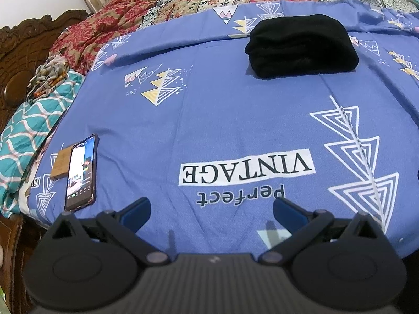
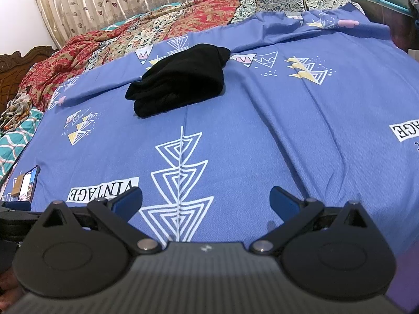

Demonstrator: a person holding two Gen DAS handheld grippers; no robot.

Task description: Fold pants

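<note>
A blue printed bedsheet (image 1: 209, 120) covers the bed, the black pants (image 1: 301, 45) lie folded in a bundle toward its far side, and nearer, the left gripper (image 1: 211, 209) and right gripper (image 2: 206, 200) hover spread wide, holding nothing

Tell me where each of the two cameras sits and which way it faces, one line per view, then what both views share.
Left wrist: sits on the left gripper, low at the near bed edge, facing across the blue bedsheet toward the folded black pants; its own open fingers show, with a phone at left.
Right wrist: sits on the right gripper, facing the same way from further right; its open fingers show.
Shared: pants, "VINTAGE" print, phone, patterned quilt, carved headboard.
</note>
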